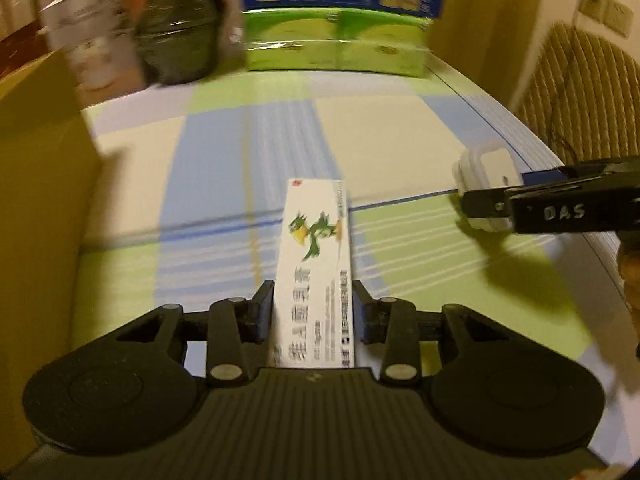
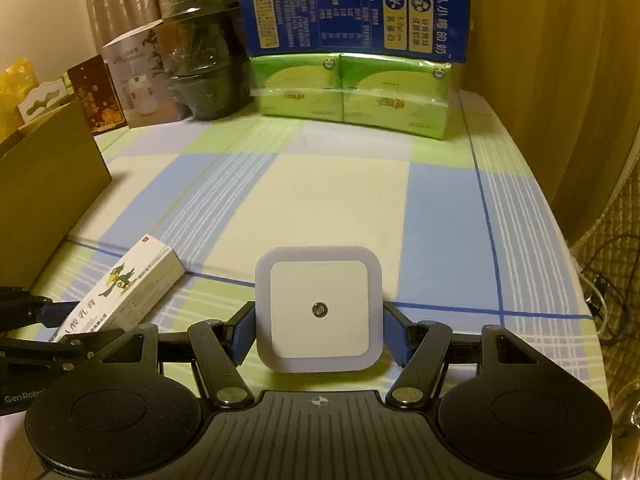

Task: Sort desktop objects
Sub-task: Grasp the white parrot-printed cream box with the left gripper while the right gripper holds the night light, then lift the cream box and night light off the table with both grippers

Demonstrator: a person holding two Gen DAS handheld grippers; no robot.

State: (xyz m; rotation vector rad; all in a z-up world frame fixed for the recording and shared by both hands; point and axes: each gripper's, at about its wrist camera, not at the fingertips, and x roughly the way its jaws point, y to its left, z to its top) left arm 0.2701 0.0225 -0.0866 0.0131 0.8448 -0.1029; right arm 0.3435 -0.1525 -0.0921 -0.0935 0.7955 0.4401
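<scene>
- The left gripper has its jaws closed on a white medicine box. The box's long axis runs straight out from the jaws, its far end pointing toward the back of the counter.
- The right gripper clamps a square white night light by its two side edges, flat face toward the camera, with nothing else between the jaws.
- In the left wrist view the night light hangs well off to the right, over the counter's right edge. The two held things are clearly apart.
- An open cardboard box stands along the left side of the counter, close beside the left gripper and well apart from the right one.
- If that box is the destination, the left hand looks nearer; the medicine box would need to swing left with its length clearing the cardboard wall.
- Green tissue packs and a blue carton line the back of the counter, far from both jaws.
</scene>
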